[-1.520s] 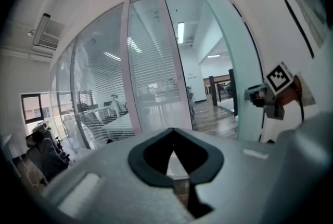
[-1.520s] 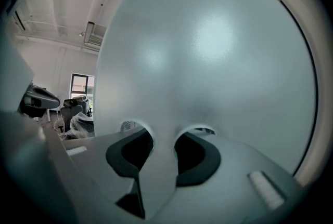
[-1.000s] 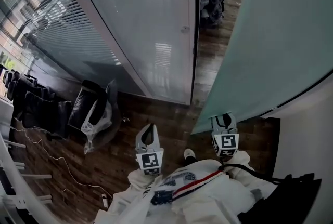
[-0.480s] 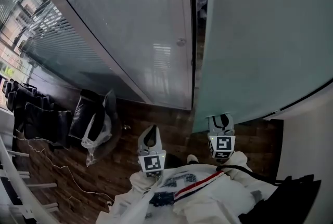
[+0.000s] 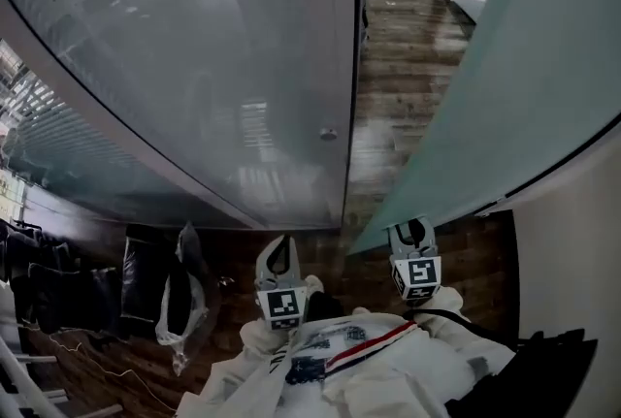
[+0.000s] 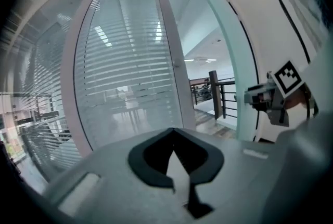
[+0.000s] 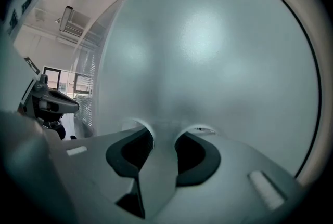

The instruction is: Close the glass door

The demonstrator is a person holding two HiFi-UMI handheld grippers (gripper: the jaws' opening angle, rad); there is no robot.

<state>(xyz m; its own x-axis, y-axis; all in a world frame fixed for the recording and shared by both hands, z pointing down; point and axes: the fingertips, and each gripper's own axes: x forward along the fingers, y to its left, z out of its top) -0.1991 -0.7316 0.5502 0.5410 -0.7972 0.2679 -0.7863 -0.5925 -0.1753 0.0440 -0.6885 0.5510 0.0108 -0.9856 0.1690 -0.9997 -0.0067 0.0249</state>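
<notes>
Right claw [image 7: 165,132] is holding jaws apart, empty, nose close against the frosted glass door [image 7: 208,51]. Left claw [image 6: 172,131] is sitting tips together, empty. Door is standing ajar from the fixed glass panel [image 5: 243,67].

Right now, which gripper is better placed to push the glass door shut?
Right, likely: the right gripper is at the lower edge of the glass door, jaws apart; the left gripper faces the other pane.
</notes>
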